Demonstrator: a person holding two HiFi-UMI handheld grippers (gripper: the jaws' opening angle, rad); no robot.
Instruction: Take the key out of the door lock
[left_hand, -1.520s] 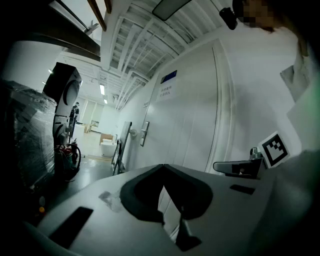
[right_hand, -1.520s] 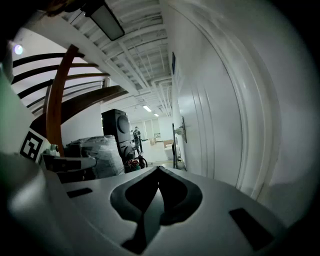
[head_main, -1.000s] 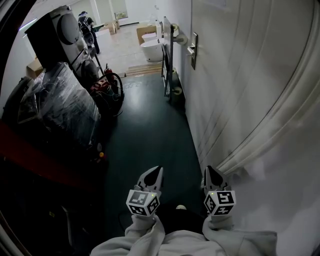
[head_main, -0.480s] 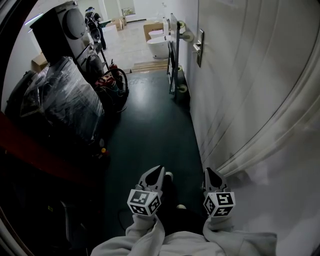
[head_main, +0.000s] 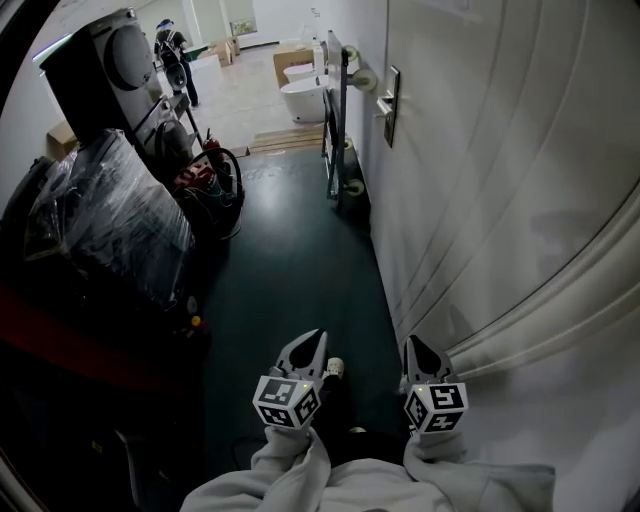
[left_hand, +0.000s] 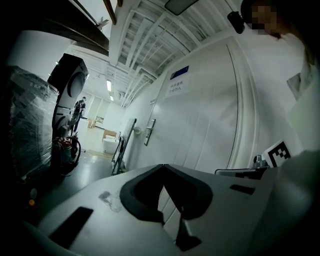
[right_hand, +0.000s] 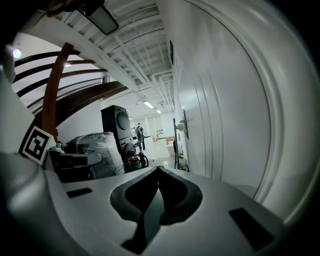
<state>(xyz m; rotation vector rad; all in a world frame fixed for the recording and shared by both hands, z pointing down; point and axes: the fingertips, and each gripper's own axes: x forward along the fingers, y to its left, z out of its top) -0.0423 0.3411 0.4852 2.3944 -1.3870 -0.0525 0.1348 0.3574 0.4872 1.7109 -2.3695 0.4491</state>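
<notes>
Dim, dark floor (head_main: 290, 270); bright far room (head_main: 250, 95); strong fisheye warping at edges.

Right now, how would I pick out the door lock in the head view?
Follow the white wall on the right into the distance. Far along it sits the lock, a dark upright plate with a lever handle. Unlike the floor-standing metal frame just beyond, it is mounted on the wall.

Right of the fingers (head_main: 305, 352), the white panelled door (head_main: 480, 150) looks smooth, faintly glossy; its silver lock plate (head_main: 388, 105) is metal. Left of them, wrinkled clear plastic film (head_main: 110, 220) shines.
</notes>
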